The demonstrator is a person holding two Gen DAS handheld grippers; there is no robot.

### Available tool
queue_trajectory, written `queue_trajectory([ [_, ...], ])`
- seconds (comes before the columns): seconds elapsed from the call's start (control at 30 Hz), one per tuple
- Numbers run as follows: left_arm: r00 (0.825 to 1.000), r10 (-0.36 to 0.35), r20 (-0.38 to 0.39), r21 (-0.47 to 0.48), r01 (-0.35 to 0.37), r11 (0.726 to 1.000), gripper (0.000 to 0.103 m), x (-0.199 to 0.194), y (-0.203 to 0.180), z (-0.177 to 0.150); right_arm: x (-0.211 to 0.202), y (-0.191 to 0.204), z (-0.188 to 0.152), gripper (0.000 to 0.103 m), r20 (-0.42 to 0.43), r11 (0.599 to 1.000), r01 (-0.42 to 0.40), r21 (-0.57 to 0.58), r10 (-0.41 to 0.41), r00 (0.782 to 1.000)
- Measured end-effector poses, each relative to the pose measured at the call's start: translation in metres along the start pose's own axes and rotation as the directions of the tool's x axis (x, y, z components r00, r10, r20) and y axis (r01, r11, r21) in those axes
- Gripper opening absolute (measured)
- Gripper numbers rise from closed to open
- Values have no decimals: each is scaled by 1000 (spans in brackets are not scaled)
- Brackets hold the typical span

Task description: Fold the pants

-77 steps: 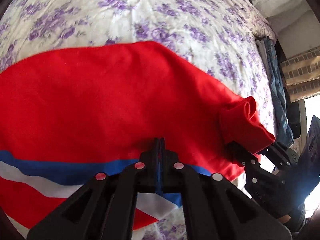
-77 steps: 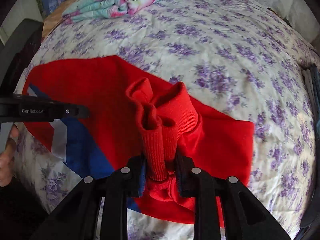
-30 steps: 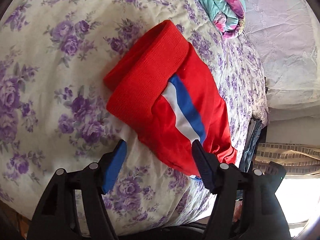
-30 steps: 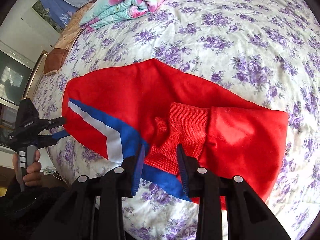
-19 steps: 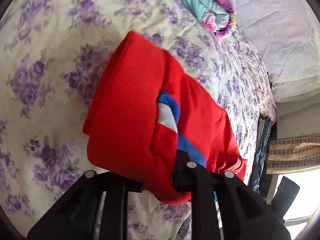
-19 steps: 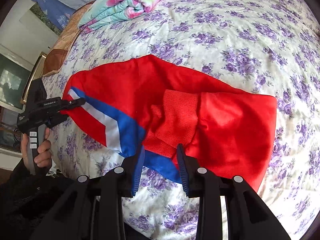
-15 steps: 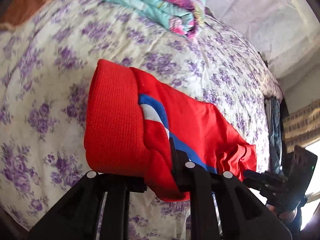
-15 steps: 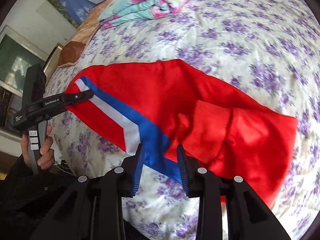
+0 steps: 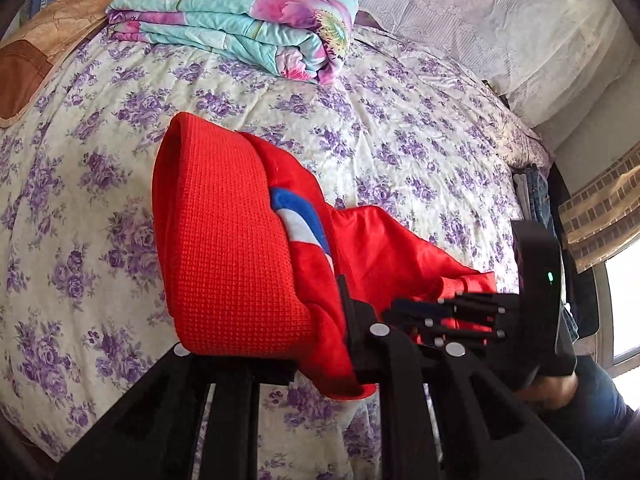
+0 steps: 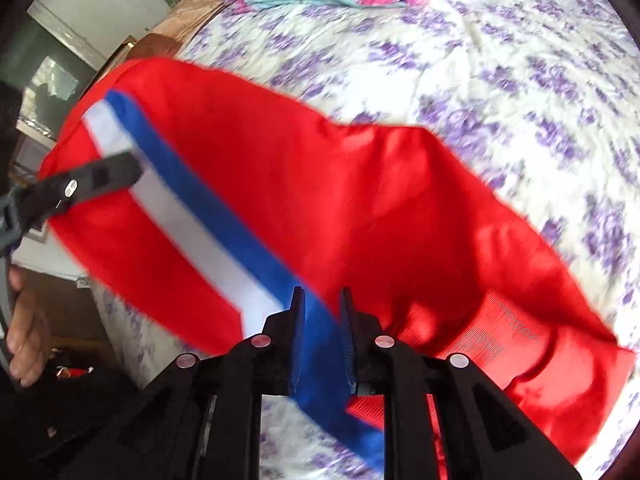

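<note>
The left gripper [image 9: 320, 344], open a second ago, has clamped onto the ribbed waistband end of the red pants [image 9: 240, 248] and lifted it off the floral bedspread [image 9: 380, 128]. The right gripper [image 10: 322, 336] stands part-open around the blue stripe at the pants' near edge; whether it grips is unclear. The pants hang just above the bedspread, so another fold looks underway.
</note>
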State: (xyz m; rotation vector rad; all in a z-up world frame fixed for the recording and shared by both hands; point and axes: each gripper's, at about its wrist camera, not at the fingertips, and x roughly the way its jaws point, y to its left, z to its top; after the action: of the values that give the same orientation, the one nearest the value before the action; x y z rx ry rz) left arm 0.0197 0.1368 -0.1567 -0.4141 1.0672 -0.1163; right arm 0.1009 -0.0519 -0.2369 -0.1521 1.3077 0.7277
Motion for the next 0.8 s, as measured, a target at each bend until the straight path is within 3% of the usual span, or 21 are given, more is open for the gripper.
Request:
queue_trajectory([
  [0.1,1000,9,-2,33,-9,999,14,-2,-11,1,26,-12,20,18,-11,999,32,32,-32,999],
  [0.17,1000,13,-6,70,-13,997,14,-4,-22,2,34,-17,23,17,-16,999,11,52,-10,1000],
  [0.23,1000,26,-9,125,-25,992,14,-5,-36,3,24,-21,24,17,-29,997,-27,74,29,999],
  [0.33,999,49,-14,236,-44,971,14,-4,-64,3,-30,-37,16,17,79,996,-26,87,19,997],
  [0.47,1000,12,-28,412,1,911,14,4,-117,-3,-101,-85,-23,18,175,984,84,155,-111,978],
  [0.57,993,-71,-93,531,110,840,14,23,-166,-13,-141,-124,-67,19,197,949,141,281,-201,960],
  [0.63,978,-120,-170,588,199,784,14,44,-198,-24,-160,-151,-102,20,205,916,150,373,-240,949],
  [0.7,945,-148,-291,611,302,732,14,78,-227,-39,-169,-179,-137,20,198,873,158,461,-275,941],
  [0.73,928,-130,-350,617,333,713,15,101,-238,-49,-166,-186,-153,20,187,850,157,502,-284,941],
  [0.8,895,-5,-445,634,319,705,17,157,-249,-74,-152,-199,-182,20,156,804,143,577,-280,947],
])
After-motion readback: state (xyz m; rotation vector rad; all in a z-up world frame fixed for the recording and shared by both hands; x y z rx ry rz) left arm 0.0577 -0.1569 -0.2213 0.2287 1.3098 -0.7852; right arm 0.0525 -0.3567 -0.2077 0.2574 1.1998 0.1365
